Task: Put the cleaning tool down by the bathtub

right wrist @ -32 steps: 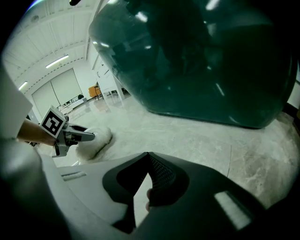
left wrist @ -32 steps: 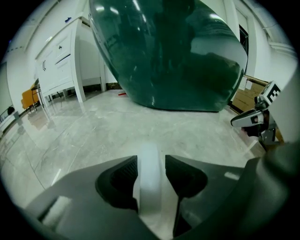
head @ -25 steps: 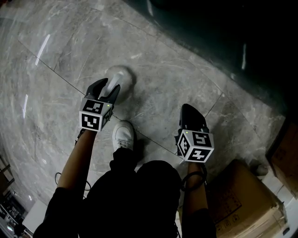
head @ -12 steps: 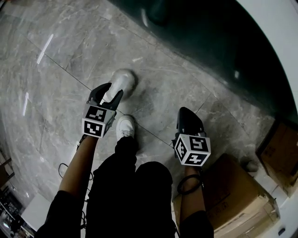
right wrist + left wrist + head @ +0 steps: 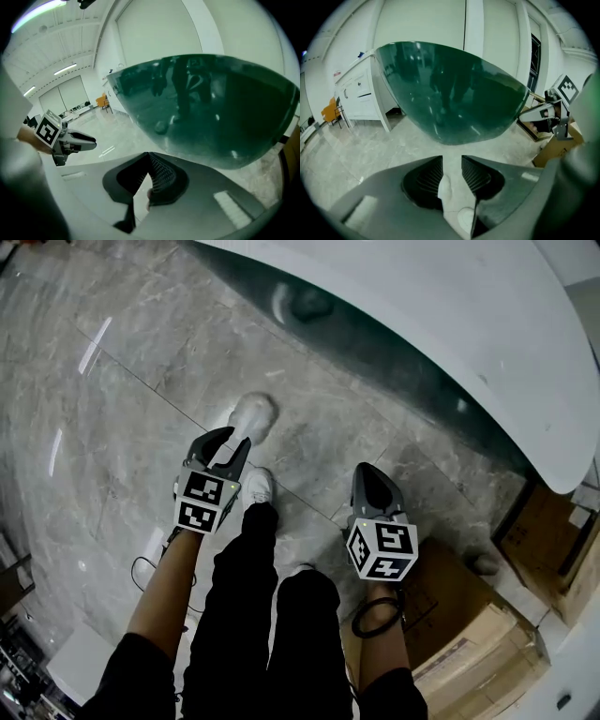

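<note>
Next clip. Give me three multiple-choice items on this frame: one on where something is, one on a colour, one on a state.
1. Where do the cardboard boxes stand?
A) at the person's right
B) at the person's left
C) straight ahead of the feet

2. What colour is the outer wall of the bathtub?
A) red
B) dark green
C) yellow

3. How do the jaws of the left gripper stand?
A) pressed together
B) clamped on a box
C) apart

Answers:
1 A: the boxes fill the lower right corner of the head view, beside the right arm.
2 B: both gripper views show a dark green wall, and the head view shows a white rim above it.
3 C: the left gripper view shows the pale floor through the gap between the jaws.
</note>
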`<state>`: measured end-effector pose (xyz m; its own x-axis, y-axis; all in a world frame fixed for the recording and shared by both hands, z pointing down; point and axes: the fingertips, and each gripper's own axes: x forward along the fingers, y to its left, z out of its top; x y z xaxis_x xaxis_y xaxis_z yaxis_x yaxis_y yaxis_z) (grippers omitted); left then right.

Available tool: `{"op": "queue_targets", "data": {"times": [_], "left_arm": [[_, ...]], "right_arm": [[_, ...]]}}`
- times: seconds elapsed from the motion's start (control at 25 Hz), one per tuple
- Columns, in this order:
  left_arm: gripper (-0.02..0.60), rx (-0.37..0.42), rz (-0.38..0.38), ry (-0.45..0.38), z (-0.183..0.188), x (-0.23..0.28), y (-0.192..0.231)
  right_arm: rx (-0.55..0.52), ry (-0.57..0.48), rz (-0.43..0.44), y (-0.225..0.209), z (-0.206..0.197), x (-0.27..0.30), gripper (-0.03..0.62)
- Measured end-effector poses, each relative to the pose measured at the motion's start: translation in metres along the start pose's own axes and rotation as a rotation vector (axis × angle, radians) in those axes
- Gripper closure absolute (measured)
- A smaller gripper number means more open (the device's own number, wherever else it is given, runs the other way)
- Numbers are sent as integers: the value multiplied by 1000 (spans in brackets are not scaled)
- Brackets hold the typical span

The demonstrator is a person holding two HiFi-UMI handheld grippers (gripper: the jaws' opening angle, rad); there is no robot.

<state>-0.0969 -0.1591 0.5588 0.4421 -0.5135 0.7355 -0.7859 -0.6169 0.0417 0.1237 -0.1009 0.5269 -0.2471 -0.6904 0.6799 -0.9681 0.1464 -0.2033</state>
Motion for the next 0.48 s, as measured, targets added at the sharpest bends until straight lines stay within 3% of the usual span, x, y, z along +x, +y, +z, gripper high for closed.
{"op": "queue_targets", "data": {"times": [0.48], "left_arm": [[526,0,2,-48,106,-143,-22]], "right_arm": [[-19,-101,-6,54,126,-137,580]]}}
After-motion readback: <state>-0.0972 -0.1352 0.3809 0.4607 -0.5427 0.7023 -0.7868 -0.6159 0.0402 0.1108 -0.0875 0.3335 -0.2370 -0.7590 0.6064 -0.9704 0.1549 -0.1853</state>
